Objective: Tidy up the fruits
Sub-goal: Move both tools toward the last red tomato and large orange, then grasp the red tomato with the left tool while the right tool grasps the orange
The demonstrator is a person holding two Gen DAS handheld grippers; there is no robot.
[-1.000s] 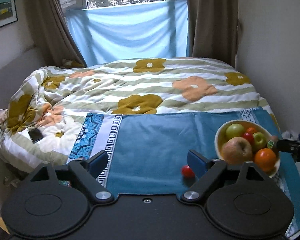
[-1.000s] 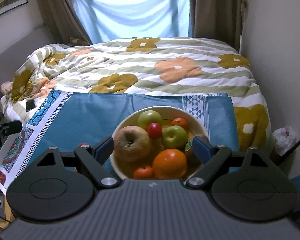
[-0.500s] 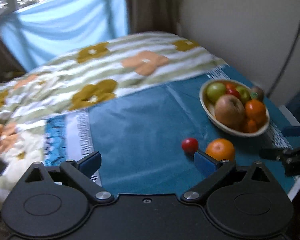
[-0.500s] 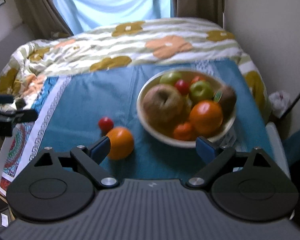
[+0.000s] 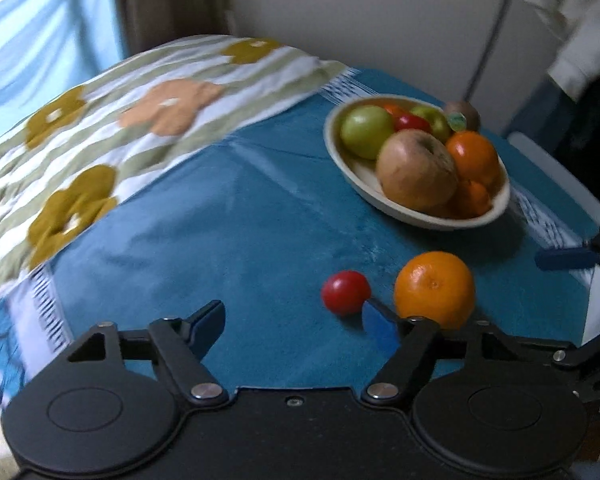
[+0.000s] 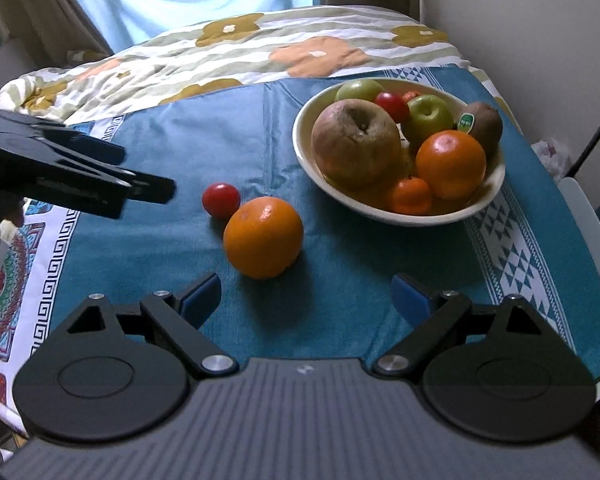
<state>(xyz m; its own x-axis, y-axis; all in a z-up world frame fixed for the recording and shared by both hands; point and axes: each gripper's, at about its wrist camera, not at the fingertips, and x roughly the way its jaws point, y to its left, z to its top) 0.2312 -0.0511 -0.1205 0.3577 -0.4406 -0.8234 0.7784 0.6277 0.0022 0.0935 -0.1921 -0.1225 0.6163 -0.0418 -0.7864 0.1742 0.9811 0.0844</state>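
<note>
Loose orange (image 6: 263, 237) and small red tomato (image 6: 221, 199) lie touching on the blue cloth (image 6: 204, 148), left of cream bowl (image 6: 485, 199) heaped with apples, oranges, tomato, kiwi.

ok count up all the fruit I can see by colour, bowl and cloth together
Orange: 4, the loose orange, the big orange, a small one and one behind
Red: 2, loose tomato, bowl tomato
Green: 2
Brown: 2, apple, kiwi
Total: 10
</note>
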